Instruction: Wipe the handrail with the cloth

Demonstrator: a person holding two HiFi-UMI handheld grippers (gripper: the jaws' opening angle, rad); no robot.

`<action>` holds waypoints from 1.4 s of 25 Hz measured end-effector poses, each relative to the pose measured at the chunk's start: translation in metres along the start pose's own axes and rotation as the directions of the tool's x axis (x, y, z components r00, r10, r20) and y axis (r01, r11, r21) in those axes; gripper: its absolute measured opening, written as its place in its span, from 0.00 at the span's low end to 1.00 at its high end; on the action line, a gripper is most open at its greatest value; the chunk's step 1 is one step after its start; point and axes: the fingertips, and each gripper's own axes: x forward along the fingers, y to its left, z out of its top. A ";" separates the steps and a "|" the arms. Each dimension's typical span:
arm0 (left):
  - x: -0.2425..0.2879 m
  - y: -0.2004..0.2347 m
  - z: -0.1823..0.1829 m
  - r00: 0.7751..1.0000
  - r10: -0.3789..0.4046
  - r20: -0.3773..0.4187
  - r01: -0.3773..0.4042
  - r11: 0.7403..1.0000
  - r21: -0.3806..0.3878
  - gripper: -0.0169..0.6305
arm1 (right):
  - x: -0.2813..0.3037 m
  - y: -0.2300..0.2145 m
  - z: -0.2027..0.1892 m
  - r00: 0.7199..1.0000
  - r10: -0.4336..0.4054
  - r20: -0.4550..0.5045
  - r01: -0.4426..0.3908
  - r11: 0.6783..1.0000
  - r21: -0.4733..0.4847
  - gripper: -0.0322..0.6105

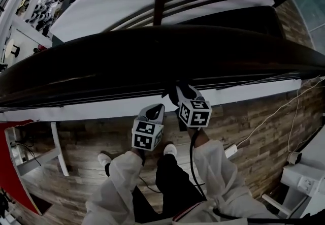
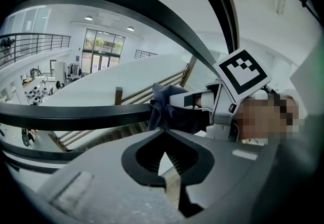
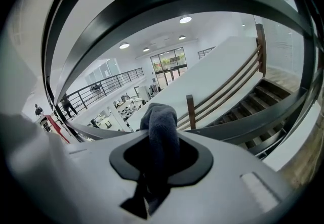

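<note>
Handrail (image 1: 101, 61) ran across the full width and barred any pass straight ahead. Its top lay bare left and right of the right gripper (image 1: 176, 93) (cloth (image 1: 171, 92) clamped in it, against the rail), so there was room both ways along it. Left gripper (image 1: 155, 111), jaws together and empty, sat just beside the right one with little gap between. White ledge (image 1: 101, 109) close under the rail narrowed the space below. Open air beyond; brown post (image 1: 160, 0) well apart. White frame leg (image 1: 57, 145) low left, cables (image 1: 274, 117) right.
</note>
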 end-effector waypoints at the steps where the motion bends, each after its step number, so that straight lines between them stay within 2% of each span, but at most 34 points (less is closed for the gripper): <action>1: 0.004 -0.006 0.001 1.000 -0.005 -0.004 0.005 1.000 0.007 0.03 | -0.002 -0.006 0.001 1.000 -0.005 0.005 0.005 1.000 0.002 0.18; 7: 0.034 -0.042 0.009 0.999 -0.035 -0.031 0.036 0.998 0.043 0.03 | -0.019 -0.058 0.004 0.999 -0.044 0.031 0.043 0.998 0.045 0.18; 16: 0.076 -0.102 0.013 0.993 -0.110 -0.040 0.113 0.991 0.076 0.03 | -0.047 -0.137 0.005 0.992 -0.118 0.051 0.117 0.993 0.031 0.18; 22: 0.102 -0.143 0.010 0.986 -0.155 -0.057 0.160 0.982 0.099 0.03 | -0.068 -0.204 0.007 0.981 -0.181 0.070 0.177 0.982 0.061 0.18; 32: 0.139 -0.193 0.022 0.973 -0.220 -0.069 0.227 0.968 0.109 0.03 | -0.092 -0.289 0.021 0.961 -0.252 0.112 0.244 0.967 0.078 0.18; 35: 0.146 -0.204 0.023 0.968 -0.241 -0.076 0.249 0.961 0.124 0.03 | -0.102 -0.320 0.024 0.946 -0.297 0.130 0.282 0.951 0.125 0.18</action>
